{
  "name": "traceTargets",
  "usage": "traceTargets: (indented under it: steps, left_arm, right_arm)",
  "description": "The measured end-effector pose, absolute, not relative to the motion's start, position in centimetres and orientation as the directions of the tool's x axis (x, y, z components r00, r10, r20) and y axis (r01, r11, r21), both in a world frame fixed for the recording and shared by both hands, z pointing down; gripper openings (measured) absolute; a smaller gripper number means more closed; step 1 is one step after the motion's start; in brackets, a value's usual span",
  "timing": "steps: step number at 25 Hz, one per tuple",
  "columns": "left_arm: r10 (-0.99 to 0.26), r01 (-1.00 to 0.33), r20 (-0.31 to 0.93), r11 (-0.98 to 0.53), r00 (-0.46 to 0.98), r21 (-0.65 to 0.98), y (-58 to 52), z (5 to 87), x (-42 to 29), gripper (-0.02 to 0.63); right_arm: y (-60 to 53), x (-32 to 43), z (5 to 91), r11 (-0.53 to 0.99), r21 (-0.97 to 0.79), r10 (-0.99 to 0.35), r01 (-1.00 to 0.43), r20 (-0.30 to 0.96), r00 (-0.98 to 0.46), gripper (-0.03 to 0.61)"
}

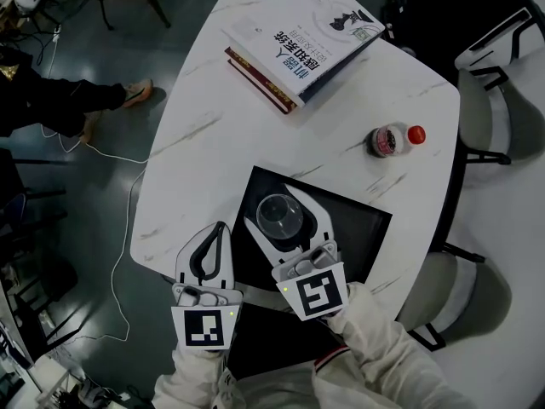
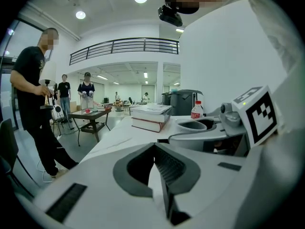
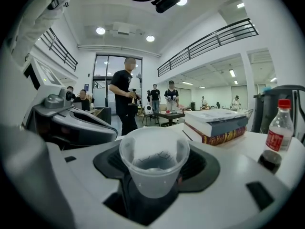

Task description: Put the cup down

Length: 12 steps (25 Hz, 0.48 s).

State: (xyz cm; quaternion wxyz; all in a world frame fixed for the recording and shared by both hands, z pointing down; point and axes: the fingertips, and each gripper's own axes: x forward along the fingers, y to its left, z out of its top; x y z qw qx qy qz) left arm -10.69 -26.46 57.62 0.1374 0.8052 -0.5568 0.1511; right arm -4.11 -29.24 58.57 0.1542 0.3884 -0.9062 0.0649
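On the white tabletop (image 1: 204, 126), books (image 1: 302, 41) are stacked at the far edge and a black mat (image 1: 362, 228) lies at the near edge. The right gripper (image 1: 279, 209) grasps a clear cup (image 1: 280, 218) over the mat; the left gripper (image 1: 220, 230) is clenched, empty. A bottle (image 1: 393, 139) stands near the right edge.

The cup (image 3: 154, 163) is a small one of clear, slightly milky plastic, with a round rolled rim and a wall that becomes narrower toward the bottom. It stands upright, with its mouth open to the top. It sits between the two jaws of the right gripper (image 1: 276, 208), which hold it by its sides; the dark pads are visible through its wall. In the head view the cup (image 1: 280, 216) is over the black mat (image 1: 366, 228), near that mat's left part. Whether its bottom touches the mat cannot be told.
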Motion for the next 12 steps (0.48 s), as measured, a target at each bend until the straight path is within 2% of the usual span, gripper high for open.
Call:
traceTargets:
  steps: [12]
  left_arm:
    - [-0.852,-0.943,0.410,-0.327,0.325,0.068,-26.6,58.8,-10.7,0.011]
  right_arm:
    - [-29.4,-4.6,59.7,0.697,0.008,-0.673,-0.717,0.353,-0.651,0.288]
